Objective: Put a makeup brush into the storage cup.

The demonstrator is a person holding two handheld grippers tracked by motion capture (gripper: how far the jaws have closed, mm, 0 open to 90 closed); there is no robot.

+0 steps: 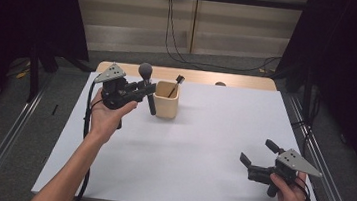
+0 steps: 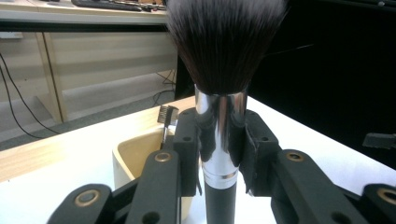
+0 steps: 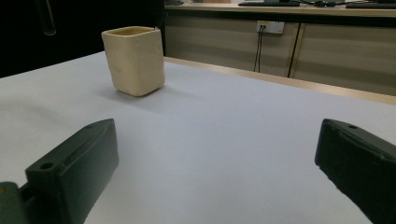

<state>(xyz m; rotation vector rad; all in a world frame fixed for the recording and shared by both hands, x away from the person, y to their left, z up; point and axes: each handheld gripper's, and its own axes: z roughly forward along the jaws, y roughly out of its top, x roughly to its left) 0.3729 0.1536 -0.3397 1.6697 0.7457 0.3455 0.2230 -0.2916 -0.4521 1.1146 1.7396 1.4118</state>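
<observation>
Gripping a light, stiff makeup brush (image 2: 219,121) by its slippery metal ferrule, left tongs (image 1: 137,92) hold it beside the cup (image 1: 166,101); right tongs (image 1: 257,155) gape empty.

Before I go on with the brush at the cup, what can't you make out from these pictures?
- Makeup brush: in the left gripper view its bristle tip is cut by the top edge, its handle end by the bottom edge.
- Small brush in the cream cup: its lower end is hidden by the cup wall in the high view; head too small to identify.
- Cup's inside: hidden by its wall in the right gripper view.
</observation>
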